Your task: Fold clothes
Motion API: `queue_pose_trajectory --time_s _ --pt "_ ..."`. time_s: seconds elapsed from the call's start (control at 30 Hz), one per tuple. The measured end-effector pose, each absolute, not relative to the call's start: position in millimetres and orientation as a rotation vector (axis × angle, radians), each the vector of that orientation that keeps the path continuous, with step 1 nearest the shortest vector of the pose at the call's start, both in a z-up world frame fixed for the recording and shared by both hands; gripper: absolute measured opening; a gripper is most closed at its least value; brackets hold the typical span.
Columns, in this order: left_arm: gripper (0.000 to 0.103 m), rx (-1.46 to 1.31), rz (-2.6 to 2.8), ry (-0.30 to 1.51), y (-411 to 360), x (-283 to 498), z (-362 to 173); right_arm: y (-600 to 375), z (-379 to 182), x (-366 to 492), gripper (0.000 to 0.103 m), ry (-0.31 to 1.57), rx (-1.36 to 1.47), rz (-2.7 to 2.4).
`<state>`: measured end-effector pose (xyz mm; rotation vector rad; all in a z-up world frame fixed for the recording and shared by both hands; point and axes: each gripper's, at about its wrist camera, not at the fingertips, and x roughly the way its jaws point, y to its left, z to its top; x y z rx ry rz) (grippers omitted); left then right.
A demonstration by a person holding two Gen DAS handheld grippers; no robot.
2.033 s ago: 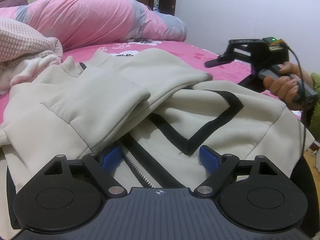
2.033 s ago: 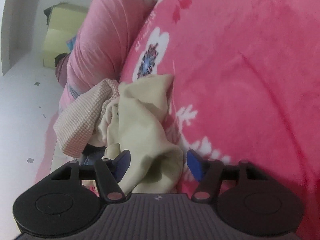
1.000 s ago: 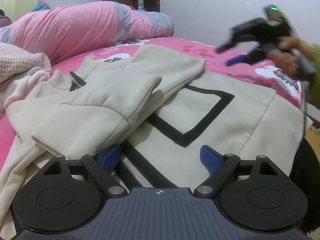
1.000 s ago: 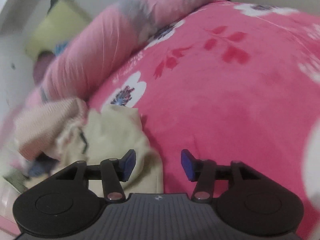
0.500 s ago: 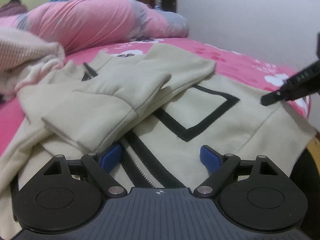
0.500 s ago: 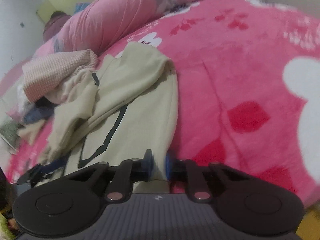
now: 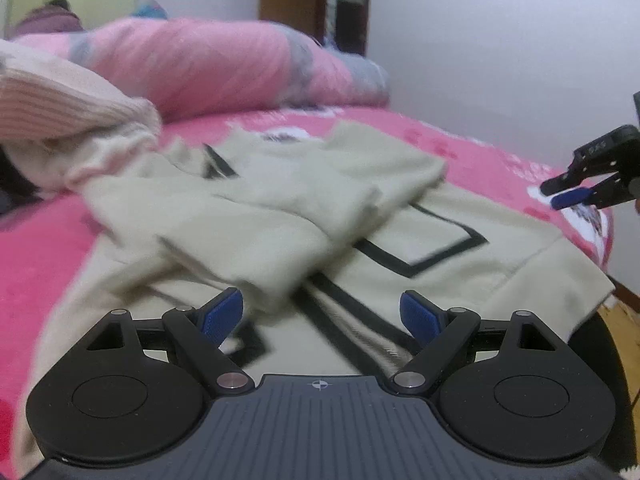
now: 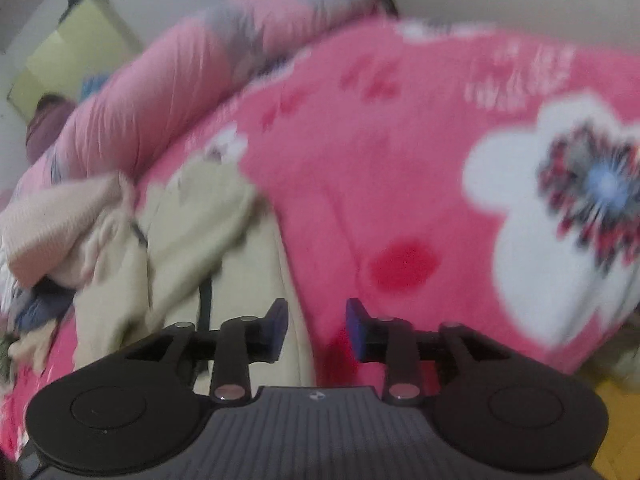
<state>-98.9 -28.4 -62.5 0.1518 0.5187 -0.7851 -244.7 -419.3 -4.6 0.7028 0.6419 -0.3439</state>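
A cream jacket [image 7: 280,208] with black lines and a zip lies spread on the pink bed, one sleeve folded across its front. My left gripper [image 7: 322,312] hovers over its near hem, open and empty, above the zip. My right gripper [image 7: 556,196] floats above the jacket's right edge in the left wrist view. In its own view the right gripper [image 8: 316,324] has its jaws opening. The jacket [image 8: 200,232] edge lies below the gap, and the pads do not press on it.
The flowered pink blanket [image 8: 400,160] covers the bed. A rolled pink quilt [image 7: 220,64] lies along the far side. A pink knitted garment [image 7: 60,108] and other clothes [image 8: 40,308] are heaped at the left. The bed's edge and floor [image 7: 624,312] are on the right.
The right jaws were nearly shut at the jacket's hem half a second ago and now stand apart. The right gripper has lifted off the fabric. The left view has shifted left across the jacket.
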Motion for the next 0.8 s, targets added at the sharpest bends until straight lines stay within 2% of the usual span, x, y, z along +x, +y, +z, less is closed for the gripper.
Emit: queue_pose_trajectory --time_s 0.07,0.1,0.2,0.47,0.5,0.57,0.6,0.63,0.8 --pt "0.087 0.125 -0.756 0.494 -13.2 -96.9 -57.8 -410.8 3.6 -232.3 0.041 0.607 0.752 -0.259" --pt "0.087 0.114 -0.741 0.482 -6.0 -95.7 -55.8 -402.6 4.1 -219.4 0.046 0.605 0.779 -0.193" --pt "0.087 0.148 -0.657 0.462 5.0 -89.0 -56.2 -365.3 -0.8 -167.3 0.051 0.647 0.799 0.000" --pt "0.087 0.305 -0.484 0.446 22.2 -69.5 -70.3 -284.6 -27.6 -55.5 0.052 0.790 0.578 -0.044" --pt "0.087 0.318 -0.479 0.444 23.2 -67.8 -72.6 -280.1 -30.5 -50.5 0.050 0.796 0.554 -0.050" --pt "0.087 0.322 -0.484 0.449 24.7 -65.4 -77.9 -272.3 -35.5 -45.0 0.035 0.810 0.537 -0.024" --pt "0.087 0.315 -0.487 0.453 26.6 -65.3 -80.7 -269.3 -35.7 -43.6 0.013 0.815 0.531 -0.011" --pt "0.087 0.302 -0.491 0.459 28.7 -64.5 -83.6 -266.7 -32.0 -44.1 0.009 0.813 0.527 -0.002" --pt "0.087 0.203 -0.497 0.484 44.9 -63.3 -92.7 -244.1 17.7 -40.8 0.008 0.719 0.533 0.100"
